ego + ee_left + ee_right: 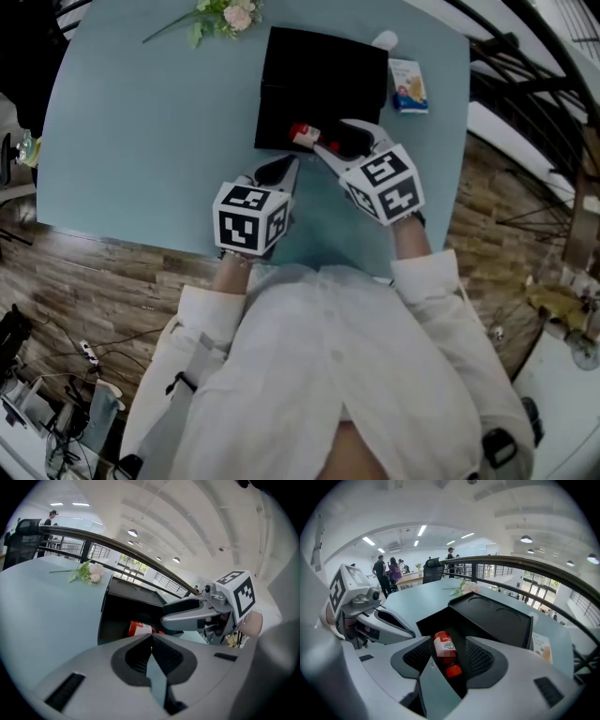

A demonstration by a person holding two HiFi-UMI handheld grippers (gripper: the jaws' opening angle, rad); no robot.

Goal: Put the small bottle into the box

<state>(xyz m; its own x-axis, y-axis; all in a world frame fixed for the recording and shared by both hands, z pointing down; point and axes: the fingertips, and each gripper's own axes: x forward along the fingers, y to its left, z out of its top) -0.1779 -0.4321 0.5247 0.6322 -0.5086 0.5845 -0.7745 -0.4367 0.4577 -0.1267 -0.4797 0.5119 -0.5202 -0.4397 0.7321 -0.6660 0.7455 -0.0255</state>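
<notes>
- While the right gripper is held at the near edge of the open black box, its jaws grasp the small bottle. The bottle lies lengthwise between them, with its red cap toward the gripper's camera and its labelled body pointing out to the box.
- In the head view the bottle juts from the tips of the right jaws at the box's near edge, over the dark opening.
- The left gripper has its jaws clenched together with nothing between them. It sits just left of the right gripper, near the box's near side, with its tips pointing toward the box.
- The box's lid lies folded open on the far side. The right gripper view shows two round recesses in its inner face.
- The box stands toward the far side of a pale blue surface.
- A spray of flowers lies at the far edge, left of the box.
- A small printed carton lies just right of the box.
- The person's white sleeves lead in from the near edge to both grippers.
- In the right gripper view a few people stand well beyond the surface.
</notes>
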